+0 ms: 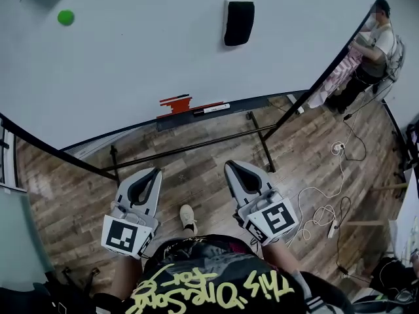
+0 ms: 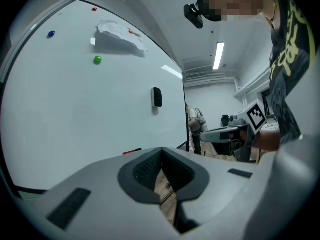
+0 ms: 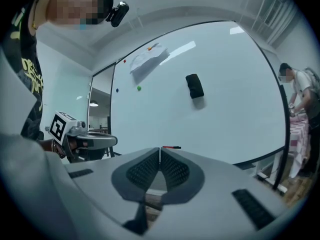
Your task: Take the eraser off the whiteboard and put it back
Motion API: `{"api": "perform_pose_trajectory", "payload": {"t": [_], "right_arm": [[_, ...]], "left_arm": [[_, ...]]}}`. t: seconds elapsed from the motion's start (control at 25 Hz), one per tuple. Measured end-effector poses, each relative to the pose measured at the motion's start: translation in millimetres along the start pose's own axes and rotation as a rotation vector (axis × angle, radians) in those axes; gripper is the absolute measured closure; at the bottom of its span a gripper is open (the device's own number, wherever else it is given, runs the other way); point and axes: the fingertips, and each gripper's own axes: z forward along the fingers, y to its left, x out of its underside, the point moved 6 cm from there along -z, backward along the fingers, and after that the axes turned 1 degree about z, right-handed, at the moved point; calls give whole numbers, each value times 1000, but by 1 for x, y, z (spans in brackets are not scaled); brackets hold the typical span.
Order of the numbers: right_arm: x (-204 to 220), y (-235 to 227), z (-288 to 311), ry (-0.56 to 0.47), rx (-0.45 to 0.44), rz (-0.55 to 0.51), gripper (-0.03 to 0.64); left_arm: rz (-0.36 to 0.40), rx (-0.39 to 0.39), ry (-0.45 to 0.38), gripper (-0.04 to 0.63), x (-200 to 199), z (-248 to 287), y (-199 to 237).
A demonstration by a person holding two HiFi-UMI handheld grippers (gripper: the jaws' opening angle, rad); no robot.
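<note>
A black eraser (image 1: 238,23) clings to the whiteboard (image 1: 131,64), high and right of centre; it also shows as a dark block (image 2: 157,97) in the left gripper view and as a dark block (image 3: 194,86) in the right gripper view. Both grippers hang well short of the board, over the wooden floor. My left gripper (image 1: 155,172) has its jaws together with nothing between them. My right gripper (image 1: 228,165) is likewise shut and empty, its tips meeting at a thin seam (image 3: 159,154).
Red and black markers (image 1: 190,104) lie on the board's tray. A green magnet (image 1: 65,17) and a pinned paper (image 2: 119,36) sit on the board. The stand's black bars (image 1: 196,146) cross the floor. Cables (image 1: 327,208) trail at right, where a person (image 1: 370,51) stands.
</note>
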Motion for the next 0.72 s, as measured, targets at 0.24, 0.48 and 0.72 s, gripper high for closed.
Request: {"api": "perform_pose_trajectory", "payload": {"t": [0.24, 0.48, 0.72], "right_arm": [[-4, -5, 26, 2, 10, -3, 606], [-6, -15, 50, -1, 35, 1, 606], [-11, -20, 68, -12, 51, 3, 606]], "left_arm": [[5, 17, -5, 588, -2, 15, 26], [6, 48, 2, 588, 1, 35, 47], [9, 61, -4, 588, -1, 48, 66]]}}
